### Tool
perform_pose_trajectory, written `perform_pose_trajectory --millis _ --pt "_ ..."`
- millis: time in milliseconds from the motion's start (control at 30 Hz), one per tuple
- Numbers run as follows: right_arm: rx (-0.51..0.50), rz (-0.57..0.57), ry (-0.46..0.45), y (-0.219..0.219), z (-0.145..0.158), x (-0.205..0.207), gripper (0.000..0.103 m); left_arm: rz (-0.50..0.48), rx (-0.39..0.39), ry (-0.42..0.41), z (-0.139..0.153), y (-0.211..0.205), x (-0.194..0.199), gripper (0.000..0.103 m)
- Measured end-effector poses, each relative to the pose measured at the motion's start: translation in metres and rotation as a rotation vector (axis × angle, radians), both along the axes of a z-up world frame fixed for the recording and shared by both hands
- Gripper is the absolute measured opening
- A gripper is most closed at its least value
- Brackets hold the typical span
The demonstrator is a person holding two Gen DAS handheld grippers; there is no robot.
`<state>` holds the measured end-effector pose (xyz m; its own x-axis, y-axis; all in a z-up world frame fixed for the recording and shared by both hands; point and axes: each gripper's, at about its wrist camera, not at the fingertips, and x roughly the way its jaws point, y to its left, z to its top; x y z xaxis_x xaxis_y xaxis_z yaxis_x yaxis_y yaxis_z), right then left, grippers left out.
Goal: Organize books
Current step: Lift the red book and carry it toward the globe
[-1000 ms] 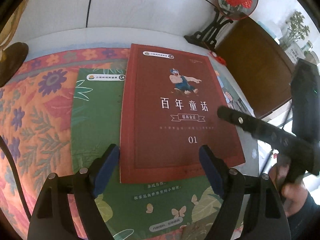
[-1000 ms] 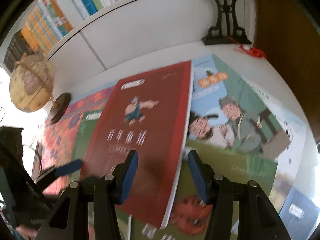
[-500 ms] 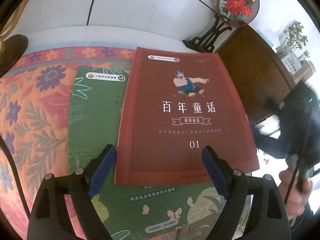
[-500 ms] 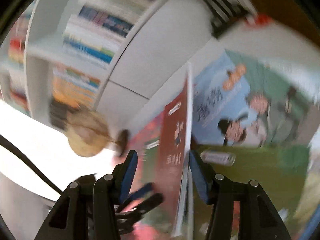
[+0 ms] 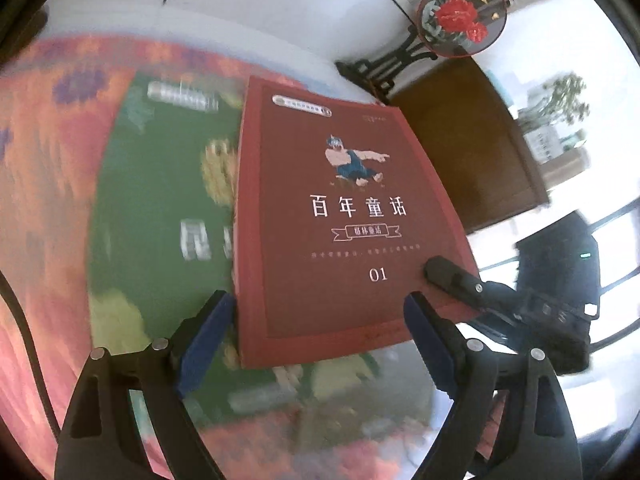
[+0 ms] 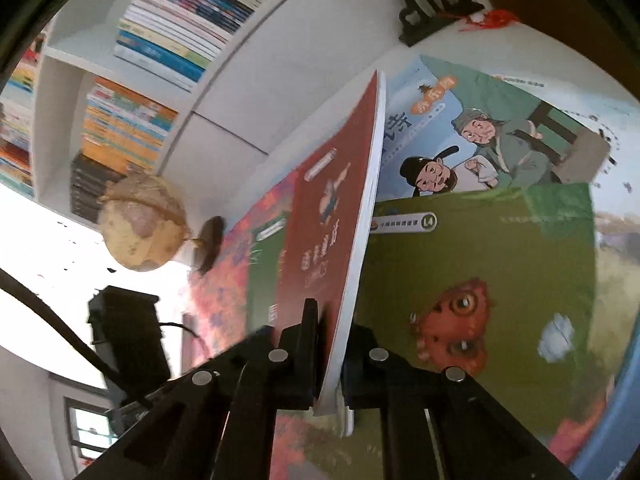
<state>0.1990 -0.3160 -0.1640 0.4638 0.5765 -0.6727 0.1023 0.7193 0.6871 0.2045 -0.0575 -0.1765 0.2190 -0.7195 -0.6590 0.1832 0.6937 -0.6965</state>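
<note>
The red book [image 6: 332, 208] is pinched at its near corner by the right claw [image 6: 326, 364] and tilted up off the green book [image 5: 160, 208] on the desk, its long axis running away, while the left claw [image 5: 316, 340] is held spread just below its bottom edge.

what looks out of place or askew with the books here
The red book is tipped up on its edge, clamped at one corner by the right gripper, not flat like the green book and illustrated book beneath it. The left gripper is open, touching nothing.
</note>
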Motion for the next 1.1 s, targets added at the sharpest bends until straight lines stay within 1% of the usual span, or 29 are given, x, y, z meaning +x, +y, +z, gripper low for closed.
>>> perform_pose_trajectory --millis 100,133,200,267,333,400,433,467,500,533,567,600,633,733,800,833,900,1000,1100 --pt "0.191 -0.090 0.086 -0.024 -0.006 -0.010 0.005 0.014 -0.060 0.056 -0.004 0.009 -0.013 0.085" --pt "0.249 -0.118 0.111 -0.032 -0.009 -0.013 0.005 0.028 -0.106 0.088 -0.007 0.014 -0.016 0.085" --pt "0.312 -0.141 0.143 -0.041 -0.011 -0.015 0.005 0.042 -0.166 0.131 -0.012 0.016 -0.016 0.085" --pt "0.358 -0.151 0.164 -0.046 -0.013 -0.017 0.005 0.051 -0.187 0.146 -0.014 0.014 -0.015 0.085" --pt "0.384 -0.149 0.179 -0.046 -0.012 -0.019 0.005 0.041 -0.230 0.158 -0.016 0.005 -0.012 0.084" --pt "0.334 -0.125 0.184 -0.044 -0.007 -0.021 0.005 0.023 -0.242 0.141 -0.012 -0.007 -0.012 0.073" --pt "0.309 -0.116 0.186 -0.042 -0.007 -0.021 0.005 0.010 -0.217 0.129 -0.010 -0.011 -0.012 0.068" --pt "0.273 -0.105 0.188 -0.039 -0.006 -0.021 0.005 0.000 -0.167 0.105 -0.005 -0.017 -0.014 0.063" --pt "0.248 -0.099 0.184 -0.038 -0.004 -0.023 0.005 -0.021 -0.081 0.041 0.004 -0.026 -0.019 0.058" --pt "0.203 -0.092 0.174 -0.038 -0.001 -0.023 0.005 -0.041 -0.031 0.004 0.009 -0.032 -0.022 0.048" --pt "0.159 -0.088 0.166 -0.039 0.002 -0.024 0.006 -0.059 0.014 -0.023 0.014 -0.038 -0.026 0.040" --pt "0.097 -0.074 0.152 -0.039 0.006 -0.025 0.006 -0.077 0.064 -0.052 0.019 -0.044 -0.030 0.039" --pt "0.032 -0.048 0.138 -0.037 0.010 -0.026 0.007 -0.098 0.128 -0.106 0.027 -0.054 -0.038 0.039" --pt "-0.103 0.015 0.114 -0.026 0.015 -0.032 0.008 -0.147 0.252 -0.211 0.041 -0.074 -0.054 0.039" --pt "-0.232 0.067 0.091 -0.015 0.018 -0.040 0.009 -0.171 0.270 -0.224 0.043 -0.081 -0.063 0.039" --pt "-0.284 0.092 0.080 -0.010 0.018 -0.046 0.009 -0.169 0.261 -0.222 0.044 -0.083 -0.070 0.039" --pt "-0.334 0.130 0.066 -0.001 0.017 -0.060 0.010 -0.157 0.251 -0.215 0.045 -0.082 -0.080 0.039" --pt "-0.378 0.170 0.032 0.001 0.015 -0.088 0.011 -0.137 0.238 -0.191 0.043 -0.078 -0.097 0.039" --pt "-0.454 0.227 -0.029 0.016 0.018 -0.119 0.011 -0.124 0.266 -0.185 0.042 -0.072 -0.124 0.039"
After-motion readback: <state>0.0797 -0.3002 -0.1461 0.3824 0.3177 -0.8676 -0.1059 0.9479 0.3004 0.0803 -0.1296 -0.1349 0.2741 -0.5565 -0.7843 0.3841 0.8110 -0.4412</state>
